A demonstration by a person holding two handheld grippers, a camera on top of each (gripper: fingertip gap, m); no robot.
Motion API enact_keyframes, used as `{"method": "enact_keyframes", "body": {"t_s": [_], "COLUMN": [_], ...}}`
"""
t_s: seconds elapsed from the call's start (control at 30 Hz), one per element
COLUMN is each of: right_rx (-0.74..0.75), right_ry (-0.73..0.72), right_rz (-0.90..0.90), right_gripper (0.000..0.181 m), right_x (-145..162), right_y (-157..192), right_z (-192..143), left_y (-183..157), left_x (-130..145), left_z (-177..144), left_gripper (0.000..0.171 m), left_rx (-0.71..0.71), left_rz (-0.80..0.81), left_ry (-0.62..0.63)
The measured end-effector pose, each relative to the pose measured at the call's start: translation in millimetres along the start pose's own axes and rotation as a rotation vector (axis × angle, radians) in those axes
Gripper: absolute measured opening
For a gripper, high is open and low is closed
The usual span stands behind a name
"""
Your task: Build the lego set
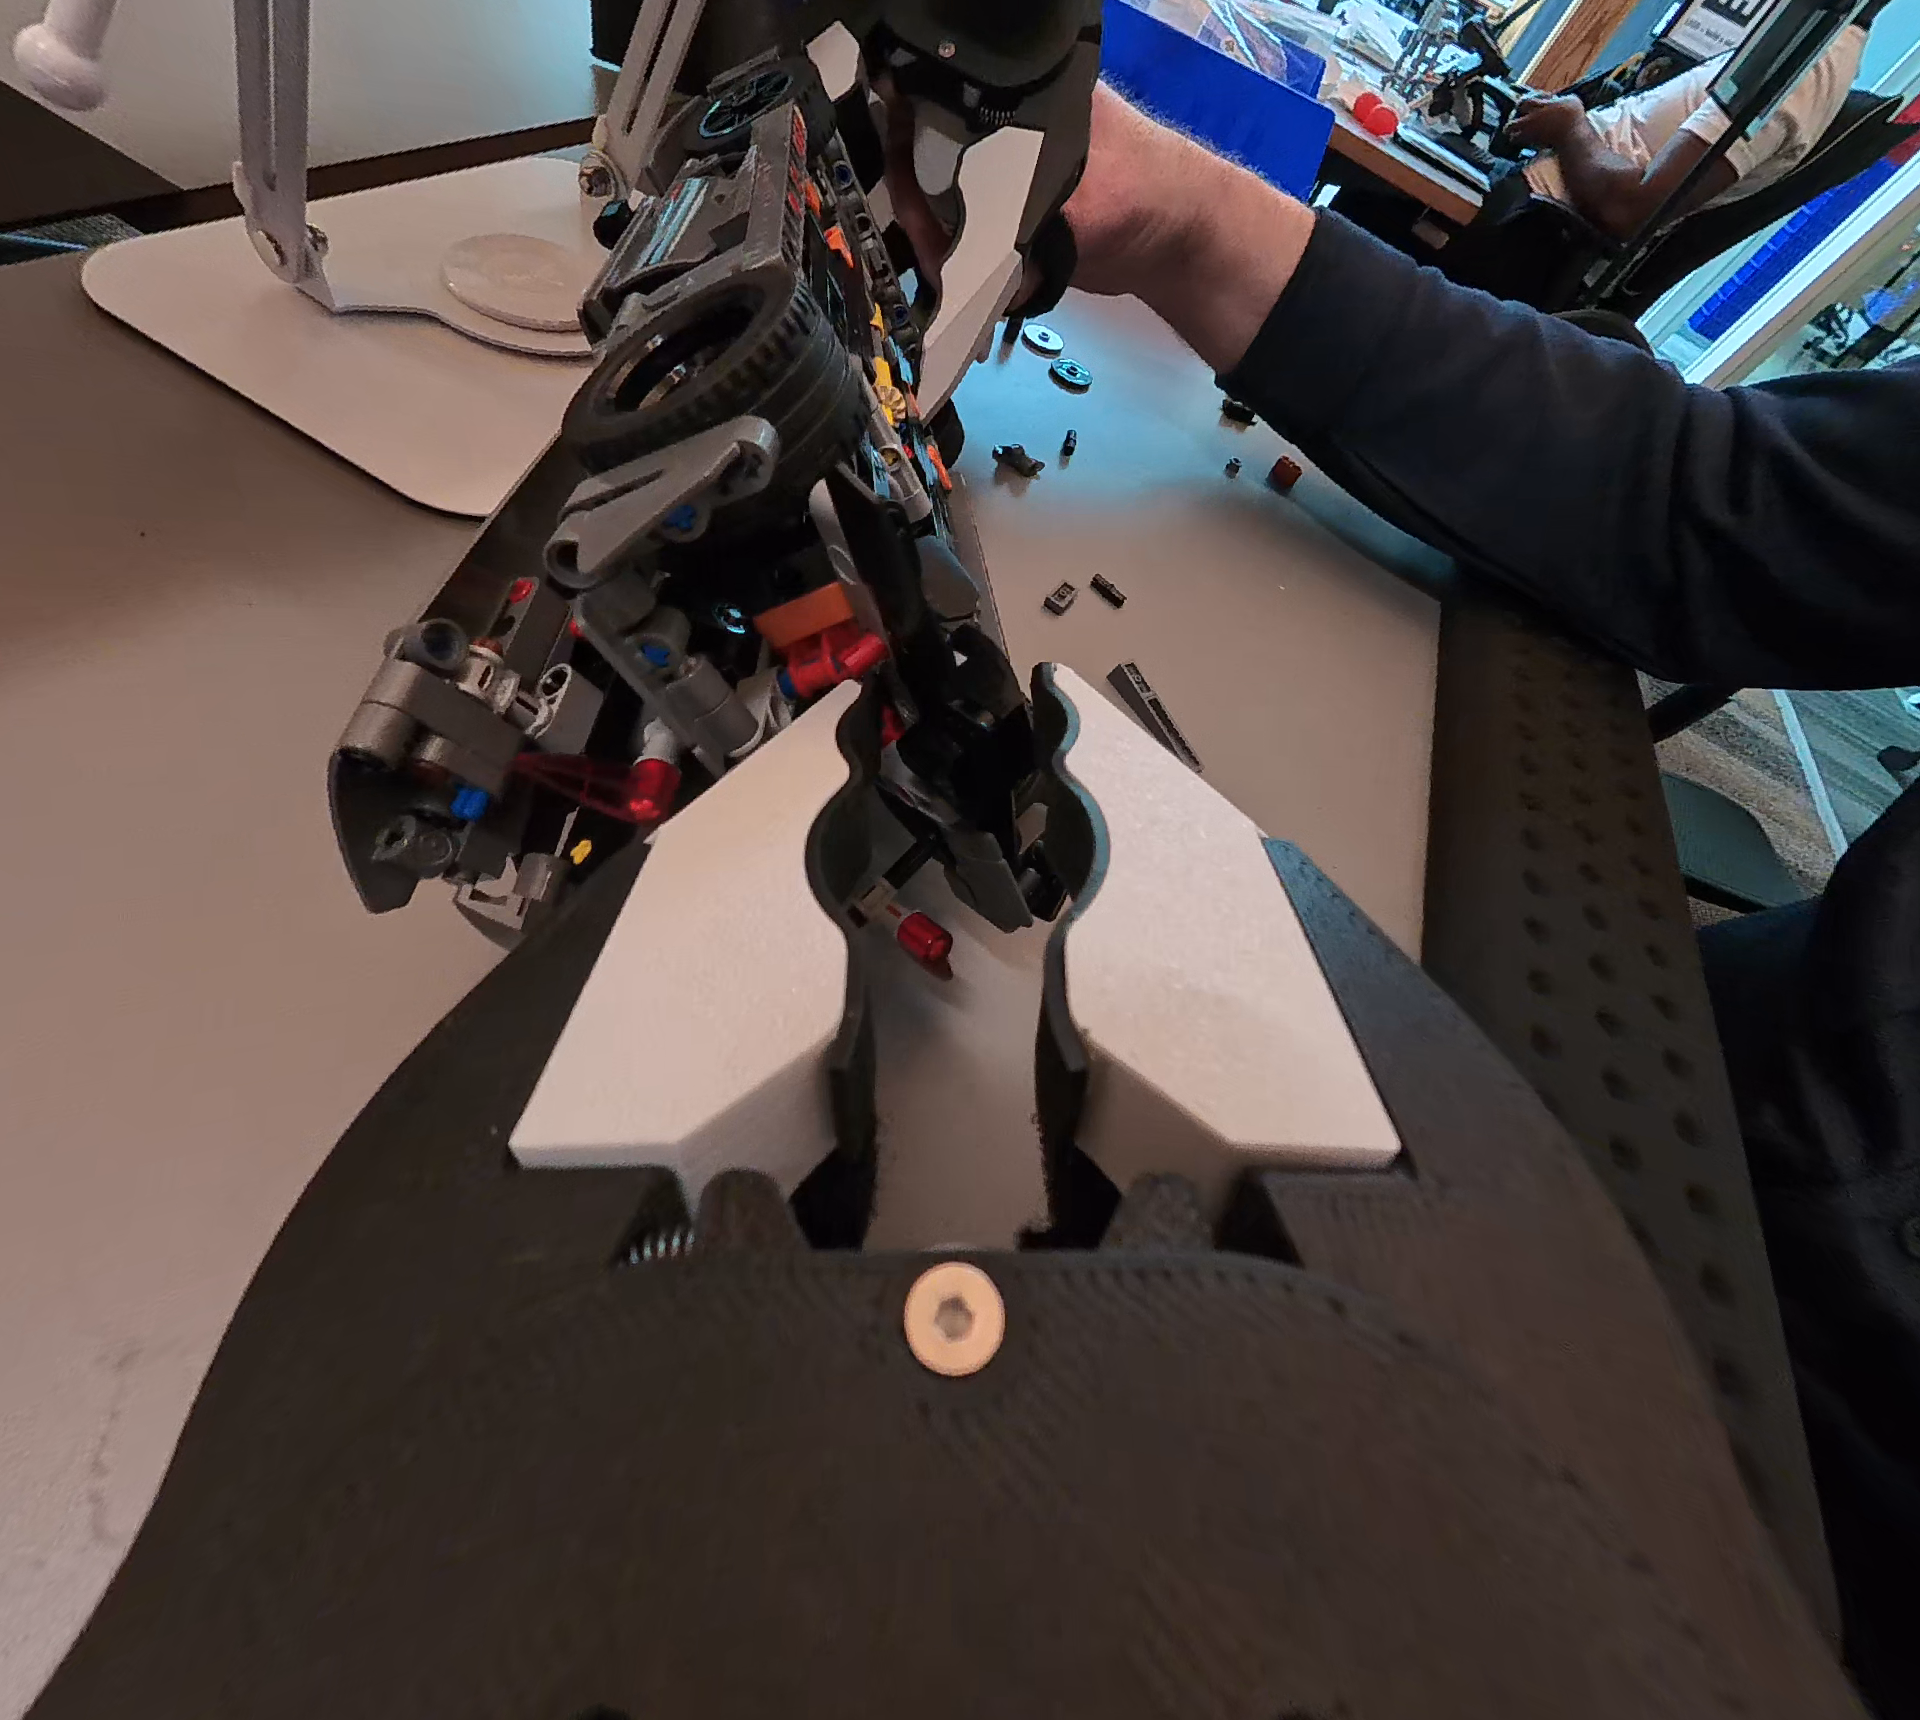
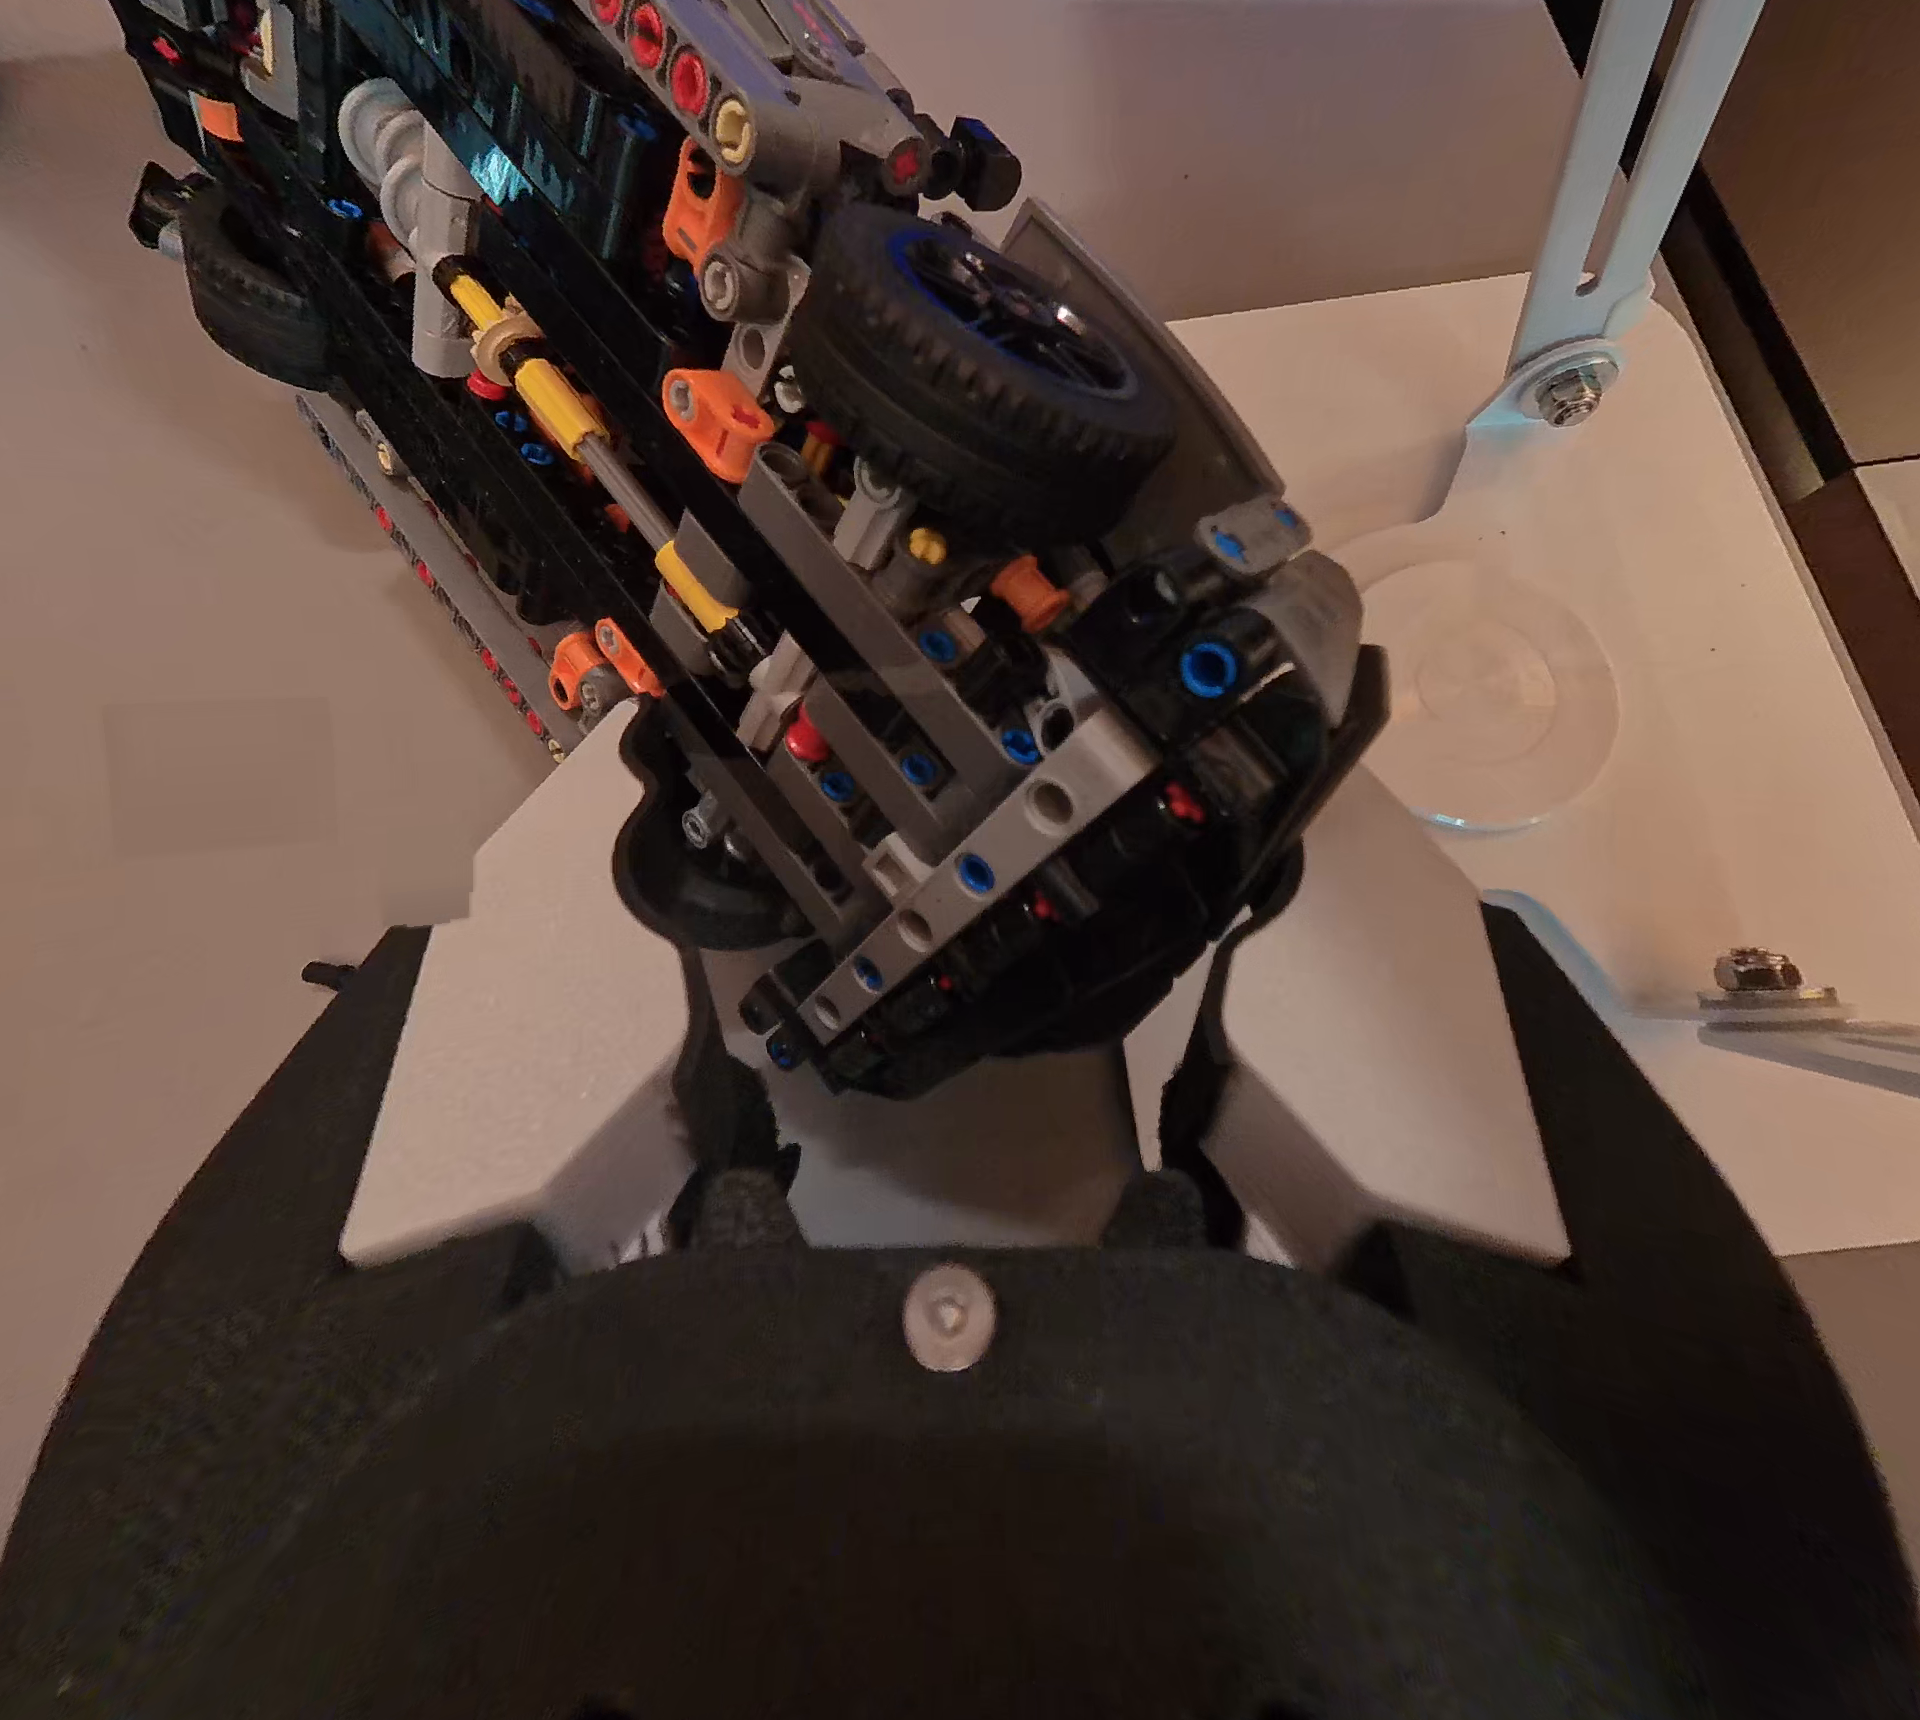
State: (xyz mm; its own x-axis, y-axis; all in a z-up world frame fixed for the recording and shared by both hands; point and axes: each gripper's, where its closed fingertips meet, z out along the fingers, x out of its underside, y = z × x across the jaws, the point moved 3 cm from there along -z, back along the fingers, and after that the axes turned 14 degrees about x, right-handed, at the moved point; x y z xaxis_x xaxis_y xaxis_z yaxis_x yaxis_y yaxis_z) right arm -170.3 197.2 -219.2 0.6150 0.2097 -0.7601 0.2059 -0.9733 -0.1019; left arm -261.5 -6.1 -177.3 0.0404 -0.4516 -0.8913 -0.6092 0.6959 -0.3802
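Left tool [image 1: 951,797]: pinching one end of the lego car [image 1: 717,465]
Right tool [image 2: 966,881]: clamped on the other end
Car: tilted above the surface [image 1: 208,683]
Loose pieces [image 1: 1081,595]: scattered beside it

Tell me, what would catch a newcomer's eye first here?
The big dark lego car, held off the table and tilted underside-out, one end in each gripper's jaws. Next, small loose pieces scattered on the table to its right, and a white stand behind it.

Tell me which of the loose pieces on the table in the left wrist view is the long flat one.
The dark wedge-shaped strip, just right of the left gripper. The other loose pieces, like the two round discs, are short or round.
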Motion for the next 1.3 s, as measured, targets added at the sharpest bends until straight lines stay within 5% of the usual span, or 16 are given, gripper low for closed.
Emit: {"method": "enact_keyframes", "body": {"t_s": [1.3], "right_rx": [0.024], "right_ry": [0.119], "right_rz": [0.053], "right_gripper": [0.117], "right_x": [12], "right_y": [-6], "right_z": [-6], "left_y": [12], "left_x": [11], "left_z": [4], "left_gripper": [0.023], "left_rx": [0.050], "left_rz": [-0.144], "left_ry": [-0.031]}}
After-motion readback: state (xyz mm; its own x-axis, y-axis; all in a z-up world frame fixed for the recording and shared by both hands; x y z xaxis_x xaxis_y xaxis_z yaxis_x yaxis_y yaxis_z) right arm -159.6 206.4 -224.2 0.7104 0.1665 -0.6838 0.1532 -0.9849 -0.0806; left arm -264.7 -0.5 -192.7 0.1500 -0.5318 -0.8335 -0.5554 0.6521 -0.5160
